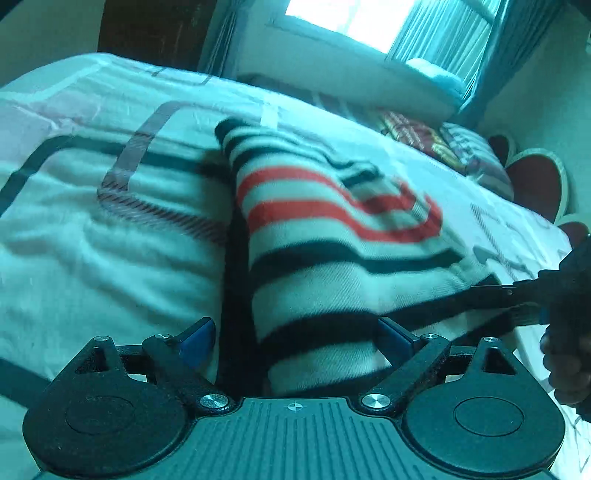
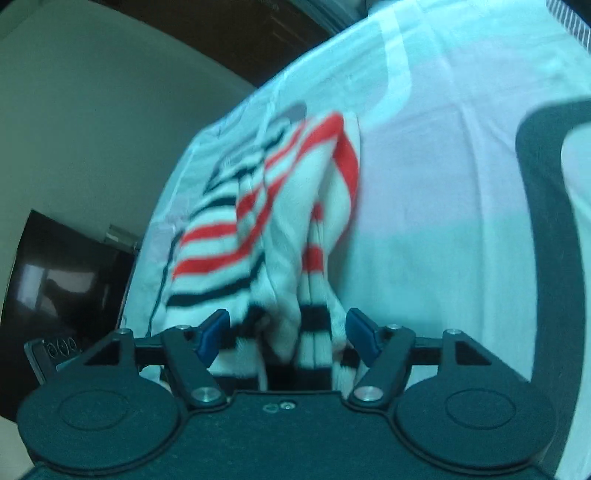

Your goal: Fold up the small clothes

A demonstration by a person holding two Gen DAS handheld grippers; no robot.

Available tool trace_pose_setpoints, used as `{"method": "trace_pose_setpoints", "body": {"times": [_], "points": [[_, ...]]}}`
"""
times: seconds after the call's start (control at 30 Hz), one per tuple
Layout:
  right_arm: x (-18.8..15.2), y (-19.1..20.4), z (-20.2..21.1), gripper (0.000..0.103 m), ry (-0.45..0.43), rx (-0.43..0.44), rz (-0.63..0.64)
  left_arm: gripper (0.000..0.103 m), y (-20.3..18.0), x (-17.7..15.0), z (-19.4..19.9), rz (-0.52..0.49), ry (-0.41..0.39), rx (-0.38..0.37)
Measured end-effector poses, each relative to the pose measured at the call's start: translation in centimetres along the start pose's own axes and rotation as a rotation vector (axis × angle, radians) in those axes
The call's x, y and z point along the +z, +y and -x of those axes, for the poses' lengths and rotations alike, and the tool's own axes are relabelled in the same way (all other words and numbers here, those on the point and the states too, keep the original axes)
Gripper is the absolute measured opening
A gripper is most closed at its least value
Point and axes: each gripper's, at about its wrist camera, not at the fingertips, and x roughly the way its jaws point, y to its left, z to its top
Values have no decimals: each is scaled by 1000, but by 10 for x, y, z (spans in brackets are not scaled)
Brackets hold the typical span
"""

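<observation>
A small striped garment, white with red and black bands, lies on the bed. In the left wrist view its near edge runs between the wide-apart blue fingers of my left gripper, which is open. In the right wrist view the same garment is bunched in folds and its hem hangs between the spread blue fingers of my right gripper, open too. The right gripper also shows in the left wrist view, at the garment's right edge.
The bed has a white sheet with dark and pink line patterns. Pillows lie at the head by a red headboard. A window with curtains is behind. A dark cabinet stands by the bed.
</observation>
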Motion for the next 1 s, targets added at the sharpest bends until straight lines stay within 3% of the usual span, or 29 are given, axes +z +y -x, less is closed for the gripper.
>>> {"method": "trace_pose_setpoints", "body": {"times": [0.03,0.07,0.1,0.13,0.2,0.23,0.5,0.53,0.6,0.67,0.8,0.87,0.97,1.0], "points": [[-1,-2,-1,51,-1,19,-34,93,2,-1,2,24,-3,-9],[-4,-9,0,42,27,100,-117,92,4,1,4,32,-9,-10],[-7,-13,4,42,13,175,-164,92,3,1,9,25,-25,-8],[-9,-11,8,41,-10,186,-147,93,3,0,13,12,-33,1],[-13,-8,4,41,-11,51,-84,93,2,-6,12,-21,2,44],[-16,-10,4,37,-24,48,-65,93,1,-10,12,-27,8,55],[-47,9,31,38,-82,-96,114,93,-2,-44,32,-3,-36,133],[-48,11,34,41,-83,-109,121,93,-2,-48,37,11,-50,152],[-50,16,48,55,-115,-126,93,93,-6,-60,54,22,-98,196],[-64,25,68,74,-188,-134,147,93,-14,-73,73,17,-153,231],[-94,48,97,78,-201,-152,253,93,-37,-98,111,35,-209,249],[-108,63,109,88,-216,-183,298,103,-52,-106,125,33,-216,261],[-130,79,130,102,-260,-212,321,103,-77,-118,150,0,-246,263],[-138,83,138,102,-275,-213,324,103,-86,-121,157,-18,-249,270]]}}
